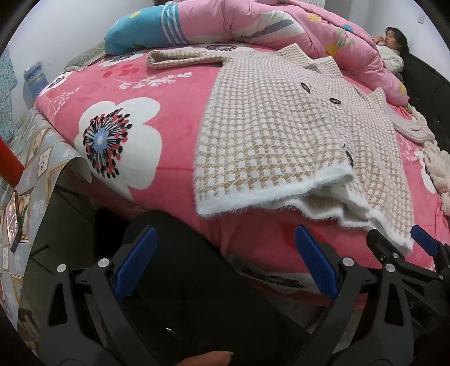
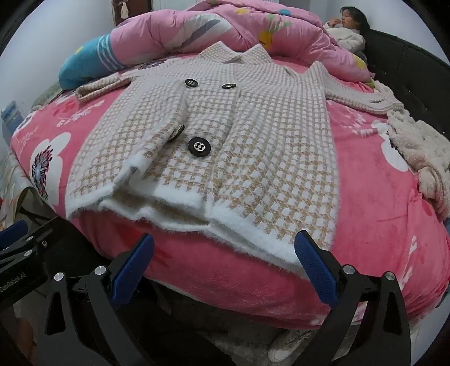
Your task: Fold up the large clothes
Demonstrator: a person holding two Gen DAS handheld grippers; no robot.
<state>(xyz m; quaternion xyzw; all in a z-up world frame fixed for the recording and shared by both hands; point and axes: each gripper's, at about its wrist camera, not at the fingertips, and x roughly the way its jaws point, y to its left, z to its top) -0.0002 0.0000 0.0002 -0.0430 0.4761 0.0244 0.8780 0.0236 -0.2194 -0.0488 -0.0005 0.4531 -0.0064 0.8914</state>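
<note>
1. Left wrist view: the left gripper (image 1: 225, 263) has its jaws spread wide with nothing between them, held off the foot edge of the bed (image 1: 174, 180) over dark clothing; the right gripper (image 1: 405, 247) shows beside it at lower right, just below the hem corner.
2. Right wrist view: the right gripper (image 2: 225, 263) also has wide, empty jaws, and its right fingertip (image 2: 312, 256) overlaps the white fuzzy hem of the checked coat (image 2: 253, 157); whether it touches I cannot tell. The left gripper (image 2: 17, 239) is only partly seen at far left.
3. The coat lies flat on the pink floral bedspread (image 2: 379, 225), buttons up, collar toward the far side, hem at the near edge with its left front panel lifted and rumpled. Only the right view shows both sleeves spread outward.
4. Bare bedspread lies open on both sides of the coat.
5. Beyond the collar, a bunched pink quilt (image 2: 182, 31) and a person (image 2: 348, 25) reclining; a fluffy cream garment (image 2: 419, 149) sits near the right sleeve. Only the left view shows a phone (image 1: 14, 222).
</note>
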